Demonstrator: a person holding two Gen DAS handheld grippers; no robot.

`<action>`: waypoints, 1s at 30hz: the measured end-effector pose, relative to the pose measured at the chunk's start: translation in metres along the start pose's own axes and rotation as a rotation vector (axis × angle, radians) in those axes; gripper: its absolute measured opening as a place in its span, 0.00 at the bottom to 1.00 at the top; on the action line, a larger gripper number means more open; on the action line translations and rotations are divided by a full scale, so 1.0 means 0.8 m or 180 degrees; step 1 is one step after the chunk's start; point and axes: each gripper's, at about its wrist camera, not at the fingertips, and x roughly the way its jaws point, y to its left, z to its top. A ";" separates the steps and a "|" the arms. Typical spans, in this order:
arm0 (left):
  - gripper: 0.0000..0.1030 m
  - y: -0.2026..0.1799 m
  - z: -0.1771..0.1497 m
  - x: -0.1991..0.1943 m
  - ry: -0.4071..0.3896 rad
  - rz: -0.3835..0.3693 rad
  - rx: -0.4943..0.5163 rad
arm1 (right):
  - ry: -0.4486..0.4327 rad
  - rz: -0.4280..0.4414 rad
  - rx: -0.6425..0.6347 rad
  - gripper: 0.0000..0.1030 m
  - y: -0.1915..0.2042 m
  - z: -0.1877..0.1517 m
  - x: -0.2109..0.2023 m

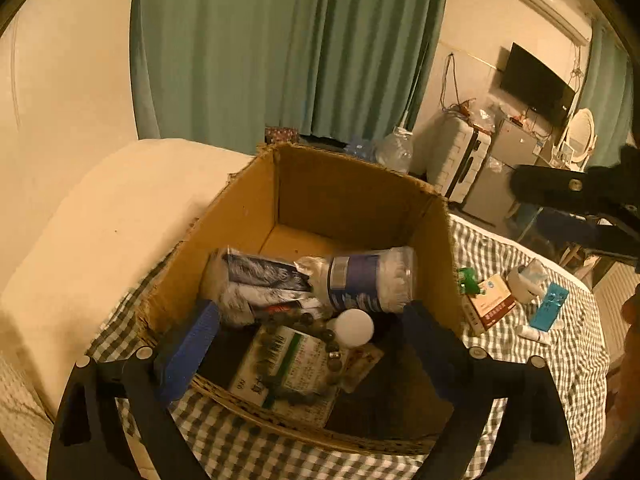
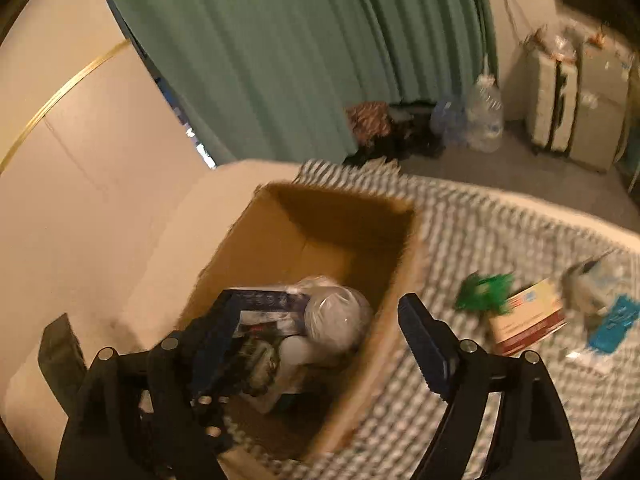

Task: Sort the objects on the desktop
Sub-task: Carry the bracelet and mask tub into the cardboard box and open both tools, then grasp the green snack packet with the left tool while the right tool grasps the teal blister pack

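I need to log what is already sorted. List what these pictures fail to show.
- Left wrist view: print on the green-and-white packet in the cardboard box, too small, partly covered by beads.
- Right wrist view: items on the checked cloth, such as the red-and-white box, smeared by motion blur.
- Box floor under the contents: hidden in both views.

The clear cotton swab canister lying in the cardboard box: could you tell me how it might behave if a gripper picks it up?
The cotton swab canister lies on its side atop a plastic-wrapped pack, so a nudge may roll it. Its smooth clear wall probably slips between the fingers. Filled only with swabs, it is likely light for its size.
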 end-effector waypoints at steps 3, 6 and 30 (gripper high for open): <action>0.94 -0.025 -0.002 -0.008 0.0018 0.0001 0.0014 | -0.0207 -0.0132 -0.0015 0.79 -0.039 -0.011 -0.043; 0.99 -0.068 -0.011 -0.020 -0.0040 -0.0091 0.0092 | -0.0411 -0.0327 0.0082 0.80 -0.092 -0.034 -0.091; 1.00 -0.285 -0.058 0.120 0.0423 -0.0355 0.0067 | -0.0371 -0.1055 0.1289 0.80 -0.393 -0.171 -0.120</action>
